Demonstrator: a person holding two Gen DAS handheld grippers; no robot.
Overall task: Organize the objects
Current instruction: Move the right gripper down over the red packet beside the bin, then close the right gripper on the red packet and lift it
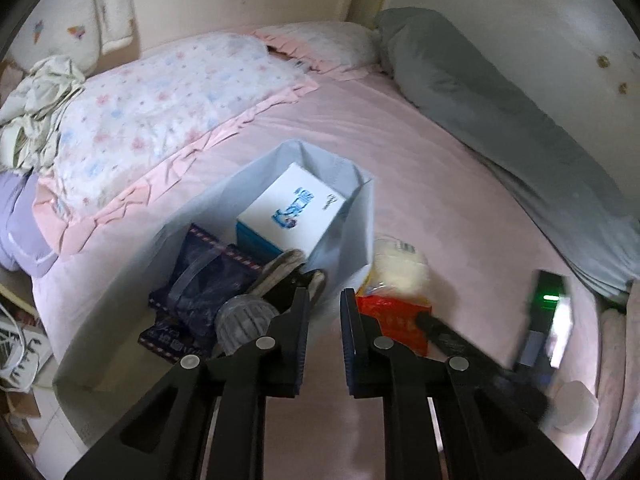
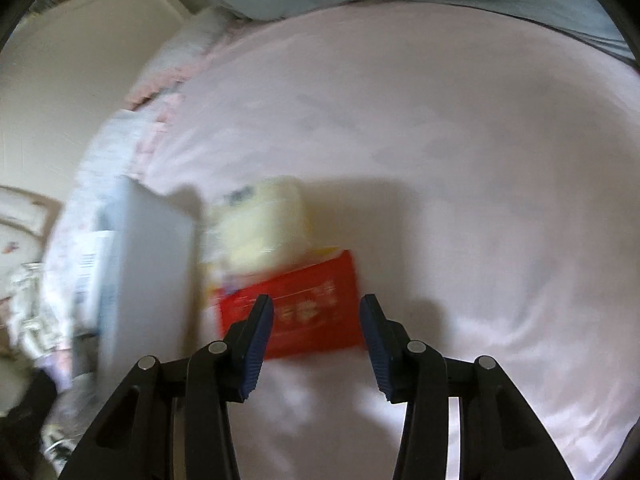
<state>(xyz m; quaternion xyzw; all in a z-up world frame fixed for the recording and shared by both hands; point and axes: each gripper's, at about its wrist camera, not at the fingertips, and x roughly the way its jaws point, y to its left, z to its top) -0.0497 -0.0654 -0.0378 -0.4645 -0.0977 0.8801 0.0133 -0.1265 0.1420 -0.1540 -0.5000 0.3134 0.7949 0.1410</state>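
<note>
A white open bag (image 1: 344,220) stands on the pink bed (image 1: 420,168). Inside it lie a white and blue box (image 1: 292,208), a dark patterned packet (image 1: 204,276), a clear ribbed jar (image 1: 244,316) and a rope handle (image 1: 280,264). My left gripper (image 1: 325,312) hovers over the bag's near right wall, jaws a little apart and empty. A red packet (image 2: 308,304) and a pale yellow packet (image 2: 264,220) lie on the bed right of the bag (image 2: 148,264); both also show in the left wrist view, red (image 1: 396,320), yellow (image 1: 400,268). My right gripper (image 2: 317,320) is open just above the red packet; the view is blurred.
A floral pillow (image 1: 160,120) with a pink frill lies left of the bag. A grey rolled duvet (image 1: 500,120) runs along the right wall. The right gripper's body (image 1: 552,320) with a green light shows at the right. Crumpled cloth (image 1: 36,96) and boxes sit off the bed's left.
</note>
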